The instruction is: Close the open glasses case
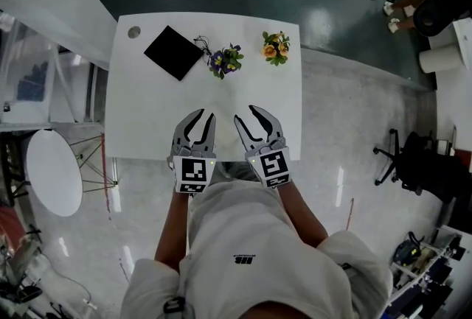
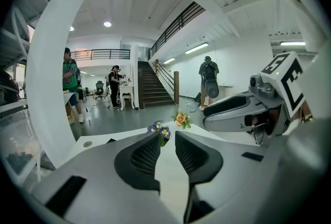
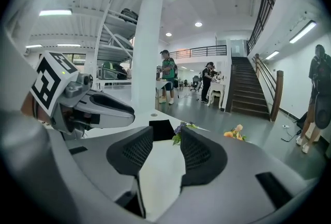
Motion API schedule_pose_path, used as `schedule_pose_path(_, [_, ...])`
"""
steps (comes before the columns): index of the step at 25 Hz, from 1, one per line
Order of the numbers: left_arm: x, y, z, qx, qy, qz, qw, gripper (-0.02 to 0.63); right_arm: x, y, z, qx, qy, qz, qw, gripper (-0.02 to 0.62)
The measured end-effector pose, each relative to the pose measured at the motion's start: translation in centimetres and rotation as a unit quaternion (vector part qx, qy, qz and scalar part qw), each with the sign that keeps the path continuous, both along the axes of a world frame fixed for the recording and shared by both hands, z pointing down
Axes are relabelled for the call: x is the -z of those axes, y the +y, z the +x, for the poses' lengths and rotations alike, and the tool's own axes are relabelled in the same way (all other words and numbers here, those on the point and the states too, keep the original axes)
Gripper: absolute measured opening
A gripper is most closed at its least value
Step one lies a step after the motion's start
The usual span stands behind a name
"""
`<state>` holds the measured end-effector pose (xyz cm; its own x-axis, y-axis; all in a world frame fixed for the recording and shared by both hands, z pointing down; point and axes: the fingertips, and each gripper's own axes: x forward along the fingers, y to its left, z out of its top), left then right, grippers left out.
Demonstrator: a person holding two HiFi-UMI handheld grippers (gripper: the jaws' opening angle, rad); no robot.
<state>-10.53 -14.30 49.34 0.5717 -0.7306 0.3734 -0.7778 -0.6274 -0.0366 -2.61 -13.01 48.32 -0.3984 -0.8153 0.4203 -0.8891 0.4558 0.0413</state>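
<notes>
Both grippers hang over the near edge of the table (image 1: 147, 126), side by side, nothing in either. Left gripper (image 1: 205, 118): jaws apart with a narrow gap, only bare tabletop between the pads. Right gripper (image 1: 246, 116): same, jaws parted and empty.

The glasses case (image 1: 173, 52) is the black flat square well ahead of the left gripper and off to its left, at the far side of the table. From the right gripper it sits straight ahead, past the jaws, just left of the purple flowers (image 1: 225, 60). The orange flowers (image 1: 276, 47) are ahead of the right gripper, a bit to its right, well apart from the case.

The case lies flat on the table, turned corner-on to me. I can't make out a lid, a hinge or a seam from any view, so I can't tell if it's folded out or already shut — flat like this fits both.

My handling guess: thin, light, stiff panels, matte surface, not fragile. It will likely skate on the smooth white top if pushed sideways. It's too low to pinch from above, so any hold wants a free edge or corner, jaws nearly level with the table. The second gripper can pin the flat part down — the purple flowers sit close to its right corner, so little room on that side
</notes>
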Motion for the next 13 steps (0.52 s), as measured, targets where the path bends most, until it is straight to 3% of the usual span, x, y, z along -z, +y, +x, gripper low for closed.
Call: schedule_pose_path(13, [0.9, 2.6, 3.9, 0.027, -0.033, 0.011, 0.9990, 0.103, 1.9, 1.6, 3.8, 0.022, -0.040, 0.026, 0.999, 0.163])
